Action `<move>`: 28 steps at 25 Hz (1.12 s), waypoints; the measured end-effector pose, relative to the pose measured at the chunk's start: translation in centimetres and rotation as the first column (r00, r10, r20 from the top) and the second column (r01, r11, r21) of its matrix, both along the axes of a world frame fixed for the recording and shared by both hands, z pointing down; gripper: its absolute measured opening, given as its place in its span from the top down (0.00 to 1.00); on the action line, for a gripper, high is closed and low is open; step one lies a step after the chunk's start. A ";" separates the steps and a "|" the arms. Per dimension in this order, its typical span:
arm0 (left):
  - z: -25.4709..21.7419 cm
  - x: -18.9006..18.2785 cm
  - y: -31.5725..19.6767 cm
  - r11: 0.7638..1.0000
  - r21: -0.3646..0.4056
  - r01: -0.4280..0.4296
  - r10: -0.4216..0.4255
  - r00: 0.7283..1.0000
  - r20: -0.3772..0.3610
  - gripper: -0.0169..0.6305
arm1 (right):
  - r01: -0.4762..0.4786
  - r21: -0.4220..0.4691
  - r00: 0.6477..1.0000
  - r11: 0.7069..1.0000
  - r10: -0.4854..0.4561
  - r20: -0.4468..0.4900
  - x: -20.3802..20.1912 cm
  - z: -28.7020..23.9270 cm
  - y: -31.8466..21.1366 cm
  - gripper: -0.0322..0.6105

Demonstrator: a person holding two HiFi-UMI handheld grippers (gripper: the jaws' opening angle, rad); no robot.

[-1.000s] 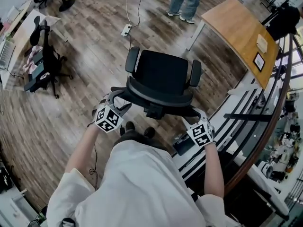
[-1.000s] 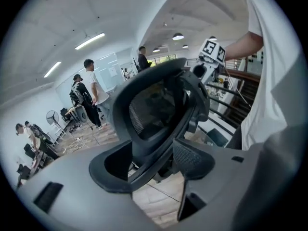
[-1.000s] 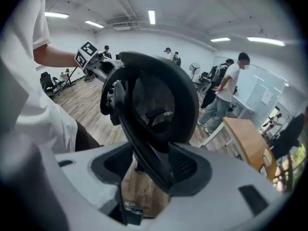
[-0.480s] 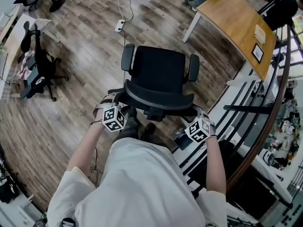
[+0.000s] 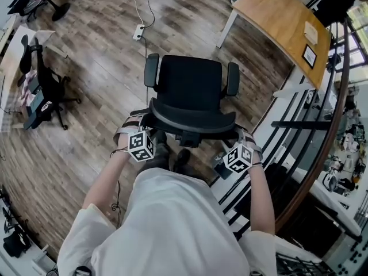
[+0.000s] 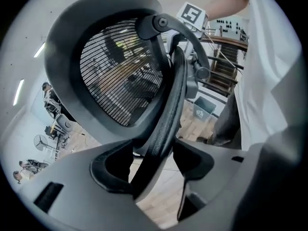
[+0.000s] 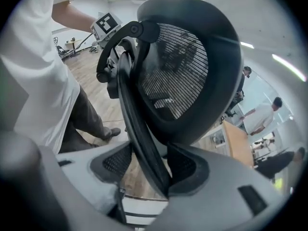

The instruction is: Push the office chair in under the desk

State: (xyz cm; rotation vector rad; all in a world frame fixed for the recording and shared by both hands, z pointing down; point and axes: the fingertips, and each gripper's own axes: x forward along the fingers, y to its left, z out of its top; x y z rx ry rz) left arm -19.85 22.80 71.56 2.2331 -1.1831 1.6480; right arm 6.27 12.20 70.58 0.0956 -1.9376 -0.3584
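Note:
A black office chair (image 5: 190, 82) stands on the wood floor with its seat towards the wooden desk (image 5: 276, 16) at the far right. I stand behind its mesh backrest (image 5: 192, 119). My left gripper (image 5: 138, 125) straddles the backrest's left rim (image 6: 168, 109). Its jaws have just been closing a little, and floor still shows between the rim and one pad. My right gripper (image 5: 238, 135) straddles the right rim (image 7: 132, 109). Its jaws have been opening, and the rim leans on one pad only. The backrest hides the chair's base.
A second black chair (image 5: 40, 91) stands at the left by a white table. A power strip (image 5: 138, 32) with its cable lies on the floor beyond the chair. Black railings (image 5: 299, 125) run along the right. A small dark bin (image 5: 221, 168) sits by my right foot.
Both grippers have sunk a little onto the ends of the backrest and rolled. The legs of the person standing at the far end have left the head view.

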 end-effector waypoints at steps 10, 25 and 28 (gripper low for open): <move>-0.4 -0.2 -2.3 0.998 0.004 -0.066 0.066 0.998 0.008 0.58 | -0.066 -0.015 0.998 0.998 0.066 -0.006 0.0 -0.5 -1.3 0.59; -0.3 -1.1 -10.4 0.974 0.030 -0.225 0.225 0.974 0.010 0.59 | -0.253 -0.013 0.968 0.967 0.253 -0.010 0.2 -0.1 -5.4 0.57; -0.2 -1.8 -11.5 0.968 0.033 -0.249 0.249 0.968 0.017 0.59 | -0.277 -0.004 0.961 0.961 0.277 -0.002 -0.4 0.1 -5.8 0.57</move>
